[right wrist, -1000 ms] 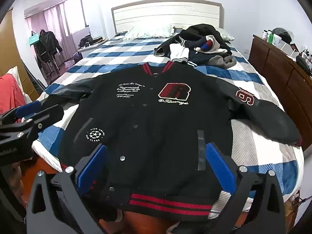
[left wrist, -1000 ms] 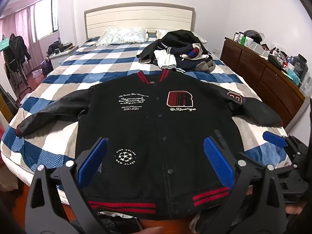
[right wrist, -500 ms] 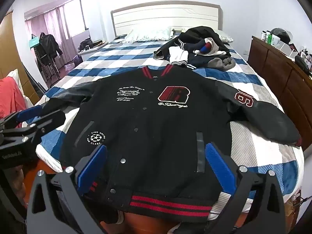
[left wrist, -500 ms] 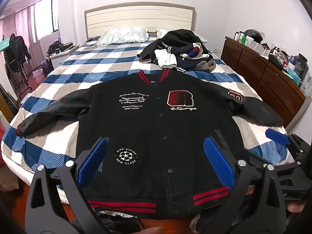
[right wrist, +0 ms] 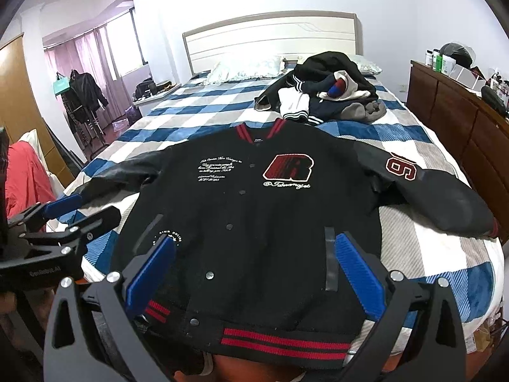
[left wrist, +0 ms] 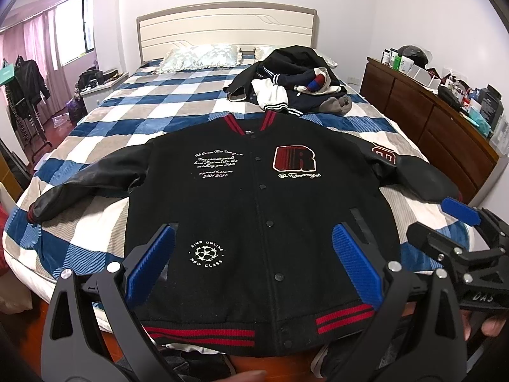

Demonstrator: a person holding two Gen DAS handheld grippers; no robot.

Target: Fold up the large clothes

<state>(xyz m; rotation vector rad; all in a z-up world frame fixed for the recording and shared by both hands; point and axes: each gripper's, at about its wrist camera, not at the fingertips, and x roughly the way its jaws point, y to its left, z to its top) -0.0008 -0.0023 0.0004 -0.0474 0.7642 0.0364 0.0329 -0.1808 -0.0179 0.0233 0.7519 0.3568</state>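
A black varsity jacket (left wrist: 261,210) with red-striped collar and hem lies face up and buttoned on the bed, both sleeves spread out to the sides. Its hem hangs at the bed's near edge. My left gripper (left wrist: 253,234) hovers open above the lower front of the jacket, with nothing between its blue pads. My right gripper (right wrist: 254,240) is also open over the hem area of the jacket (right wrist: 264,216). Each gripper shows in the other's view: the right gripper (left wrist: 442,222) by the right sleeve cuff, the left gripper (right wrist: 86,211) by the left sleeve.
The bed has a blue, white and grey checked blanket (left wrist: 159,108). A pile of other clothes (left wrist: 296,86) lies near the pillows. A brown dresser (left wrist: 423,111) crowded with items runs along the right. A clothes rack (left wrist: 25,86) stands at the left, and red fabric (right wrist: 25,178) hangs nearby.
The right wrist view has shifted a little, so the jacket sits slightly lower in it. The jacket has not moved, and both grippers have stayed open.
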